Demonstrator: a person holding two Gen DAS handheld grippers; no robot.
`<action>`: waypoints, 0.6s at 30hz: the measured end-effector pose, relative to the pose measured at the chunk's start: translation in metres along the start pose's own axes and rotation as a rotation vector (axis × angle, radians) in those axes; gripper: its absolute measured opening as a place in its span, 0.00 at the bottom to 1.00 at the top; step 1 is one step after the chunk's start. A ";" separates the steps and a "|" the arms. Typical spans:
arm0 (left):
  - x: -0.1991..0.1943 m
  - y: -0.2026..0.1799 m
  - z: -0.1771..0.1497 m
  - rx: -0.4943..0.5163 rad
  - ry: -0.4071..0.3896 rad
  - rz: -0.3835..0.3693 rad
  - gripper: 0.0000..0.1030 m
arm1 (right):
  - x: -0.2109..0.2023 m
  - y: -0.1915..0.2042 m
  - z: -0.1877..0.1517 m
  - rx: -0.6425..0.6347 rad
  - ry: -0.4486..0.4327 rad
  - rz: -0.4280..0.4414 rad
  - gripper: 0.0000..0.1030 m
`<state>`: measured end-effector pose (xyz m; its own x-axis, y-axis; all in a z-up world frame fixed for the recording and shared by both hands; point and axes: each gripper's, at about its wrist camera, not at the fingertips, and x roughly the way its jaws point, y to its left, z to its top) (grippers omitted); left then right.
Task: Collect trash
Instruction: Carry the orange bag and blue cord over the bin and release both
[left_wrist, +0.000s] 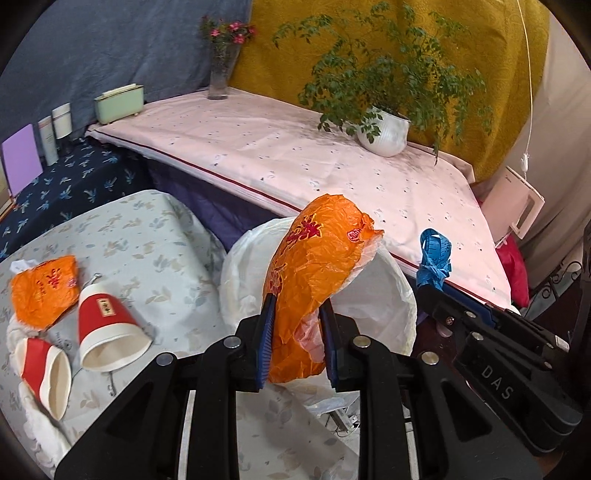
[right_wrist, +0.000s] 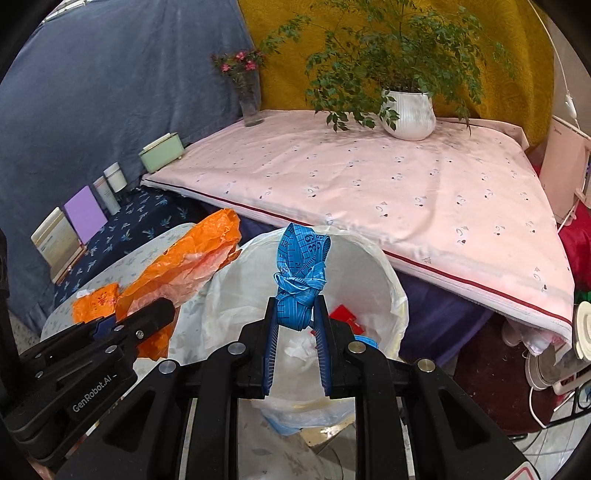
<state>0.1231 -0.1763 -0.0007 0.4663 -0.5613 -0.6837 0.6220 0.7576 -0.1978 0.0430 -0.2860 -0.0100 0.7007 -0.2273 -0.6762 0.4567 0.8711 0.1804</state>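
My left gripper (left_wrist: 297, 314) is shut on an orange plastic bag (left_wrist: 317, 258) and holds it above the white-lined trash bin (left_wrist: 400, 295). My right gripper (right_wrist: 295, 314) is shut on a knotted blue measuring tape (right_wrist: 301, 269) over the same trash bin (right_wrist: 369, 266), which holds red and white scraps. The tape also shows in the left wrist view (left_wrist: 434, 258), and the orange bag in the right wrist view (right_wrist: 192, 266). A second orange bag (left_wrist: 44, 288) and two tipped red-and-white paper cups (left_wrist: 107, 332) (left_wrist: 44, 373) lie on the floral table at left.
A pink-clothed table (right_wrist: 406, 192) stands behind the bin with a potted plant (right_wrist: 406, 110), a flower vase (right_wrist: 251, 99) and a green box (right_wrist: 162, 151). Books and bottles (right_wrist: 85, 214) stand on a dark blue surface at left. Fans and cables are at lower right.
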 end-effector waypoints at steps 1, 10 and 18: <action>0.002 -0.001 0.000 0.002 0.003 -0.002 0.22 | 0.001 -0.002 0.000 0.001 0.001 0.000 0.17; 0.020 0.001 0.004 -0.033 0.008 0.001 0.45 | 0.010 -0.003 0.003 -0.009 -0.007 -0.024 0.21; 0.019 0.010 0.004 -0.054 -0.002 0.023 0.49 | 0.007 -0.002 0.007 0.002 -0.021 -0.017 0.27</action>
<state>0.1407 -0.1812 -0.0128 0.4812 -0.5441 -0.6873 0.5764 0.7871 -0.2196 0.0513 -0.2927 -0.0100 0.7044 -0.2514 -0.6637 0.4698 0.8662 0.1705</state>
